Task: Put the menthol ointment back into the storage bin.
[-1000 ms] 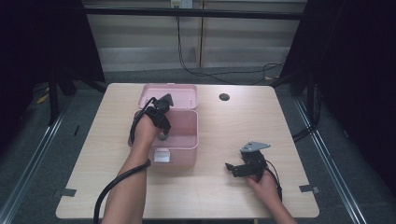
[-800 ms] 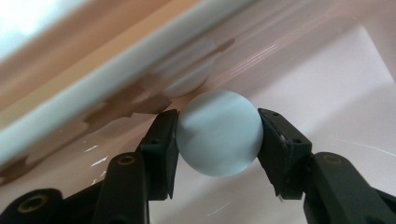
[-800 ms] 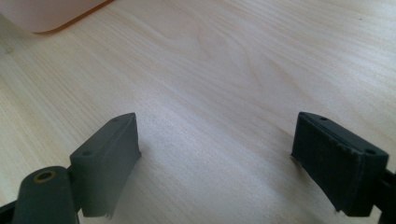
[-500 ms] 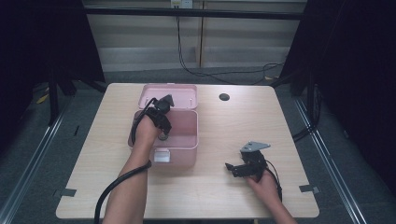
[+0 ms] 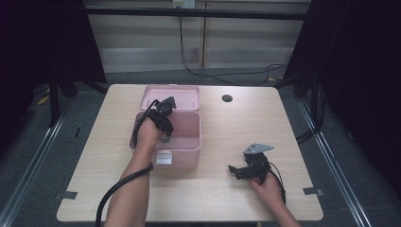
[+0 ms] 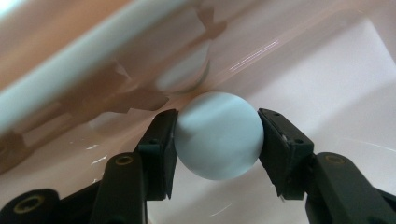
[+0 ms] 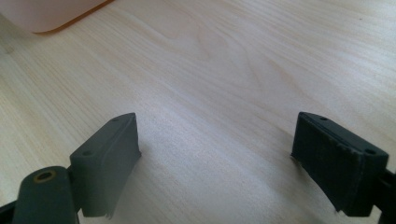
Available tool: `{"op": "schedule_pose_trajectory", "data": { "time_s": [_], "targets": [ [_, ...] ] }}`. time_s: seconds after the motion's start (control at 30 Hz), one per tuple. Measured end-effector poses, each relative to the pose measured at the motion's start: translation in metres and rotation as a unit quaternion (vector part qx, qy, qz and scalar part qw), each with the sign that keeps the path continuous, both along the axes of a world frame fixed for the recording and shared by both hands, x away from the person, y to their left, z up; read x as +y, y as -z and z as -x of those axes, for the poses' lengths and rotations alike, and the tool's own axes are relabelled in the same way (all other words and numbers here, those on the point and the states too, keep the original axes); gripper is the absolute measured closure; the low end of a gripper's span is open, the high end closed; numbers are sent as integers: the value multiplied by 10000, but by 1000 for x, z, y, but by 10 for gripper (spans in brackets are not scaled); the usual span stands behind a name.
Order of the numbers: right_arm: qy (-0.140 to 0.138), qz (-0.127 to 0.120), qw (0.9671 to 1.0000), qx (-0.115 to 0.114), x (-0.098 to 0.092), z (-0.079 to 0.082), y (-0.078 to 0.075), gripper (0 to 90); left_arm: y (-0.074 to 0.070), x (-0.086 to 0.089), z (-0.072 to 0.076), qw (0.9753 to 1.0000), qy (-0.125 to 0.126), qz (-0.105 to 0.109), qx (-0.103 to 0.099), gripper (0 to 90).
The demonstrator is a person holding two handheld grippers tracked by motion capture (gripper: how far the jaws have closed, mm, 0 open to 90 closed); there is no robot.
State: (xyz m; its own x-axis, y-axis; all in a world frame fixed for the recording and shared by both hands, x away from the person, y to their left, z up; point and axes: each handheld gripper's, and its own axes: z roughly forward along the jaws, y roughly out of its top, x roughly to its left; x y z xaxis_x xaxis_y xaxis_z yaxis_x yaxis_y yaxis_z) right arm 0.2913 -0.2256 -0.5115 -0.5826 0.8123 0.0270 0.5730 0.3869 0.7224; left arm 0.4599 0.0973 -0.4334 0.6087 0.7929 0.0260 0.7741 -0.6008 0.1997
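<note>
Gripping a pale blue-grey smooth ball (image 6: 218, 135) between its two black jaws, my left gripper (image 5: 163, 124) is reaching down into the open pink plastic box (image 5: 185, 152). The pads (image 6: 164, 148) are pressing the ball from both sides, and in the left gripper view the ball is sitting just above the glossy pink floor of the box, close to one inner wall; I cannot tell whether it is touching the bottom. The box is standing a little left of the middle of the light wooden table (image 5: 94, 156), with its hinged pink lid (image 5: 171, 97) lying open on the far side. I am resting my right gripper (image 5: 235, 170) on the table near the right front, well apart from the box, its jaws spread wide with only bare wood grain between them. In the right gripper view a corner of the pink box (image 7: 44, 14) is showing at the top left. A small dark round hole (image 5: 227, 98) is lying in the tabletop near the far edge.
</note>
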Motion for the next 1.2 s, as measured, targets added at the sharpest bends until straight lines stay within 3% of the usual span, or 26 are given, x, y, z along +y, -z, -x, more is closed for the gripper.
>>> {"op": "schedule_pose_trajectory", "data": {
  "time_s": [0.7, 1.2],
  "targets": [
    [-6, 3, 10000, -4, 0, 0, 0, 141, 1, 4, 1, 9999, -145, 34, 83, 367],
    [-5, 3, 10000, -4, 0, 0, 0, 142, -15, 12, 5, 9994, -328, 115, 51, 247]
  ]
}}
